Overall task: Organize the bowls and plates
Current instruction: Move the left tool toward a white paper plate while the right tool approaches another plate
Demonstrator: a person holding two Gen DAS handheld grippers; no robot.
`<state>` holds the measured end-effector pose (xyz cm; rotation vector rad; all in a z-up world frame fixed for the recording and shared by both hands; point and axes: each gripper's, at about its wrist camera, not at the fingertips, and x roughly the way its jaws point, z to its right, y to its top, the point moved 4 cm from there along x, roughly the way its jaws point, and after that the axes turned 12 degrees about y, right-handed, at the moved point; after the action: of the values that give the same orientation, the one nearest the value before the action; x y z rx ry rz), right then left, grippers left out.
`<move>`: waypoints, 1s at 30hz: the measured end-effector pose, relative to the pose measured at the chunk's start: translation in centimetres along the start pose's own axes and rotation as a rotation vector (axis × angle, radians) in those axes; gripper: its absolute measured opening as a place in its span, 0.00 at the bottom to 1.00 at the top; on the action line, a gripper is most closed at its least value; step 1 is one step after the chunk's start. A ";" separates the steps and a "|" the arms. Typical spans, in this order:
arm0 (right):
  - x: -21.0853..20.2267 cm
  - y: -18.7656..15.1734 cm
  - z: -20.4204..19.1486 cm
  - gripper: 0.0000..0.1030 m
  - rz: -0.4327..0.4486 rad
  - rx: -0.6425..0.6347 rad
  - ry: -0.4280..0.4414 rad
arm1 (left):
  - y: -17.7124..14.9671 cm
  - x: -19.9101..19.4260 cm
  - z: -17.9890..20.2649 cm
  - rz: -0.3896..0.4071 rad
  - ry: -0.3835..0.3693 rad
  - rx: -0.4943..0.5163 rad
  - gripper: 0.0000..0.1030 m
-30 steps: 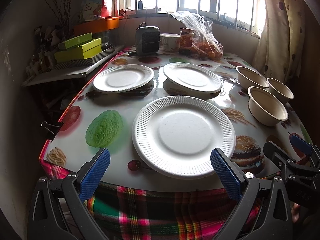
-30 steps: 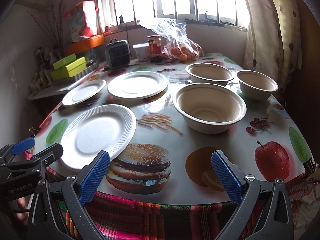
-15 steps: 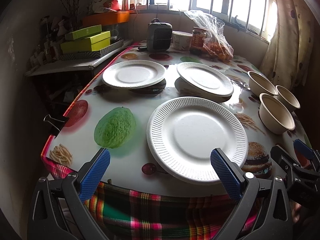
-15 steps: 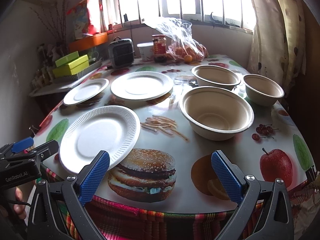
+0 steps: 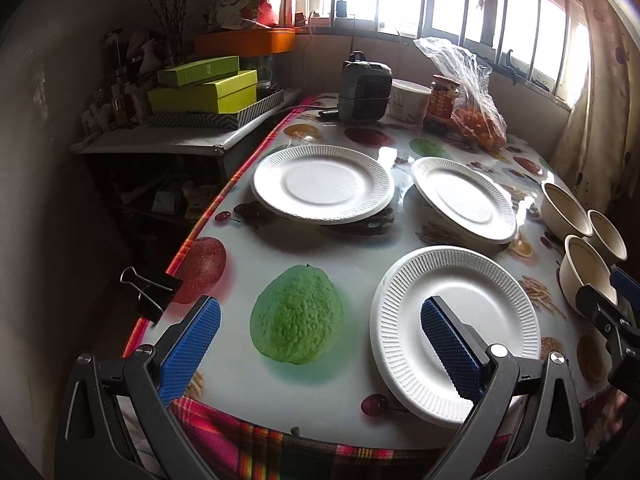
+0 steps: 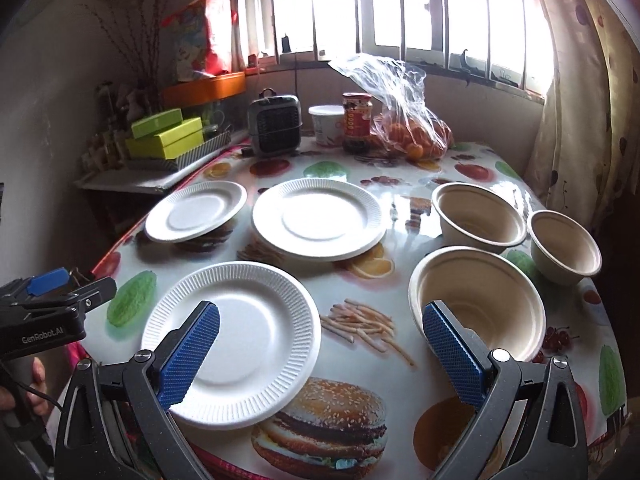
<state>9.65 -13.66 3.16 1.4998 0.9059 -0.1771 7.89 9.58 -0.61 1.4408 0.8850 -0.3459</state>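
White foam plates (image 6: 232, 336) and beige bowls (image 6: 478, 304) sitting apart on your printed tablecloth (image 6: 400, 200), left gripper (image 5: 320, 344) and right gripper (image 6: 320, 350) both gaping wide and holding nothing, "GenRobot.AI" showing only in your right view, binder clip (image 5: 148, 288) only in your left.

On my table (image 6: 460, 168) three plates form a triangle: the nearest plate (image 6: 240, 340) overhangs the front edge, the far-left plate (image 6: 196, 212) and the middle plate (image 6: 316, 220) lie behind it. To their right sit three bowls: the near bowl (image 6: 480, 300), two behind. A heater (image 6: 276, 124) stands at the back.
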 end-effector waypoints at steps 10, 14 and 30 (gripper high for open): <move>3.4 4.9 -1.9 1.00 -0.005 -0.049 0.026 | 3.7 2.0 -1.9 0.006 0.037 -0.012 0.98; 4.6 6.2 -2.4 1.00 -0.017 -0.066 0.030 | 4.7 2.8 -2.4 0.002 0.040 -0.015 0.98; 11.4 11.4 -4.3 1.00 -0.107 -0.104 0.111 | 8.7 7.4 -5.0 -0.030 0.071 -0.055 0.98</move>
<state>22.67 -3.56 5.82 1.3760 1.0698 -0.1236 17.15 17.83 0.87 1.3975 0.9676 -0.2921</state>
